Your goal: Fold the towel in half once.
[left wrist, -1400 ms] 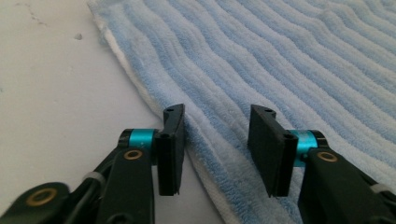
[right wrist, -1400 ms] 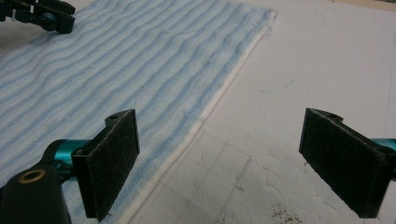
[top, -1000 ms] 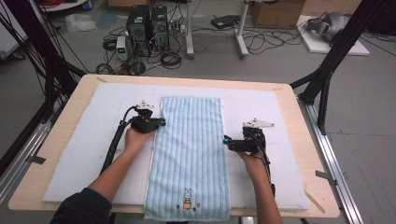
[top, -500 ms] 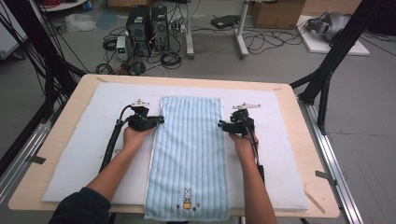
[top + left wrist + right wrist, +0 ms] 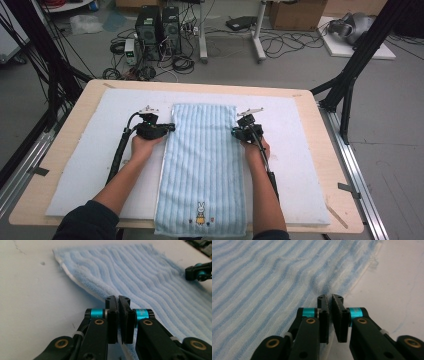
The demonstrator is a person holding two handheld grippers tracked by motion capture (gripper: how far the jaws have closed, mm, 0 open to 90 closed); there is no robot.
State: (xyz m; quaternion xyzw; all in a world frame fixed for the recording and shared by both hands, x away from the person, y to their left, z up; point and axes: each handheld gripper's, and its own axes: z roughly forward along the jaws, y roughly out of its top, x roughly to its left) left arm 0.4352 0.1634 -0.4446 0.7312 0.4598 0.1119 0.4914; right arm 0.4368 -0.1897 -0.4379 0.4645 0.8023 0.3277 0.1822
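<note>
The blue striped towel [image 5: 202, 167] lies flat down the middle of the high view, its rabbit motif [image 5: 200, 209] near the bottom edge. Midway up, the left gripper [image 5: 170, 128] pinches the left edge. The right gripper [image 5: 235, 132], whose jaws have just been closing, pinches the right edge. Grasping looks done; next, likely lift both edges evenly and fold.

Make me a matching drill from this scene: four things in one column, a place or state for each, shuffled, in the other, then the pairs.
1. left gripper
2. right gripper
3. rabbit picture
4. white pad

a. under the towel
b. shut on the towel's right edge
c. towel's near end
d. shut on the towel's left edge

Pairs: 1-d, 2-b, 3-c, 4-a
</note>
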